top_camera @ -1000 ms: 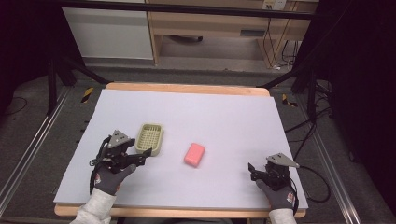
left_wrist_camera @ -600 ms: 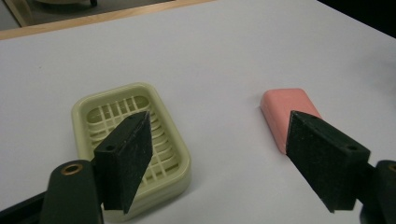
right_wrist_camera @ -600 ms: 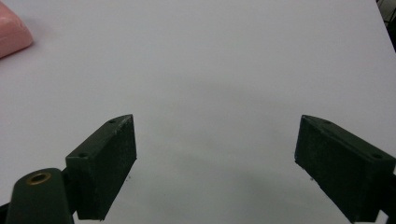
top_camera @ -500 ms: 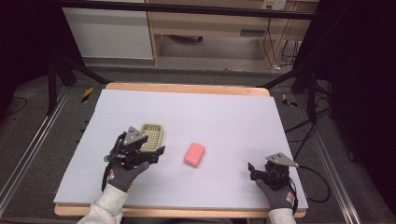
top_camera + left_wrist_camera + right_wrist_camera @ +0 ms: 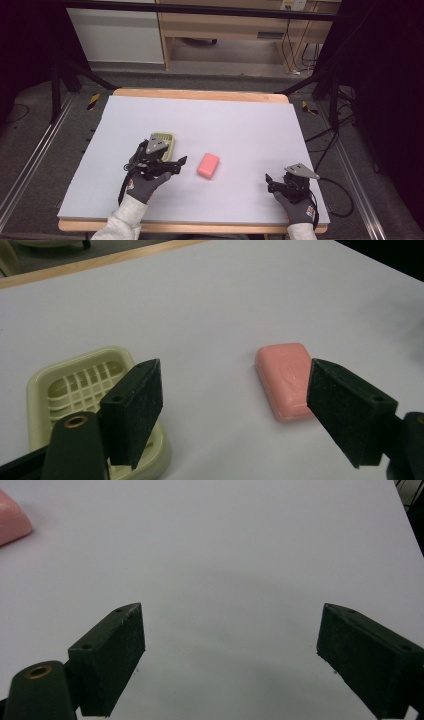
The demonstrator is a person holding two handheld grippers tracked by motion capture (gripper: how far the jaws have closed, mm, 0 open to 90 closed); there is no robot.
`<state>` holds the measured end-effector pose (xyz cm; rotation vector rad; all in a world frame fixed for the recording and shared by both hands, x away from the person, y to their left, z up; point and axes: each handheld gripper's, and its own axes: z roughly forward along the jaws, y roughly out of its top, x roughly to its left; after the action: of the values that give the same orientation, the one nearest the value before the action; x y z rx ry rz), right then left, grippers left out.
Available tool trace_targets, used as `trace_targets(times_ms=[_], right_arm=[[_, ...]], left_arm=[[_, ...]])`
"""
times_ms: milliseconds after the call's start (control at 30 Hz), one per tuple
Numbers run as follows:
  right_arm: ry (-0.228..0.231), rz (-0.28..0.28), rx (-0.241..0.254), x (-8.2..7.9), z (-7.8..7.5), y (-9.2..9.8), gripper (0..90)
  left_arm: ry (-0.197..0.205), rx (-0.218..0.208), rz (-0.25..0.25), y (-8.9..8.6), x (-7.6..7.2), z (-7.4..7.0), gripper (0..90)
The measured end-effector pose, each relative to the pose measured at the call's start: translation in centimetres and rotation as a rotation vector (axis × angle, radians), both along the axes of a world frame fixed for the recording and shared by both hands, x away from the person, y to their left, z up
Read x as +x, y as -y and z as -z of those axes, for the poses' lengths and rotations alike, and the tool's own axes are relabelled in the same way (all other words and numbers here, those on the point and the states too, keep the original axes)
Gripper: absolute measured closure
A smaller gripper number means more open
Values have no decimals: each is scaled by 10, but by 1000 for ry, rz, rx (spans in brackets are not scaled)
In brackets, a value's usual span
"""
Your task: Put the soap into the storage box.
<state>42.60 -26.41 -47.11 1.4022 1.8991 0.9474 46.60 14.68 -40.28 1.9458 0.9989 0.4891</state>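
White table sheet, frame centre. Pink soap bar lies mid-frame; ribbed soap dish just left. Left gripper, jaws spread wide, aimed at the soap, apparently to grasp. Right gripper, lower right, wide, empty, seemingly parked.

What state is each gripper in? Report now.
Left gripper: open, empty, between the soap dish and pink soap.
Right gripper: open, empty.
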Motion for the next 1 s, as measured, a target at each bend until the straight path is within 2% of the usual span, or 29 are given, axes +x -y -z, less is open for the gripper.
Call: trace_targets(times_ms=[300,1000], right_arm=[[0,0,1,0,0,0,122],[-3,-1,4,2,1,-2,122]], left_arm=[[-2,14,18,17,4,2,219],[-21,58,29,43,15,15,209]])
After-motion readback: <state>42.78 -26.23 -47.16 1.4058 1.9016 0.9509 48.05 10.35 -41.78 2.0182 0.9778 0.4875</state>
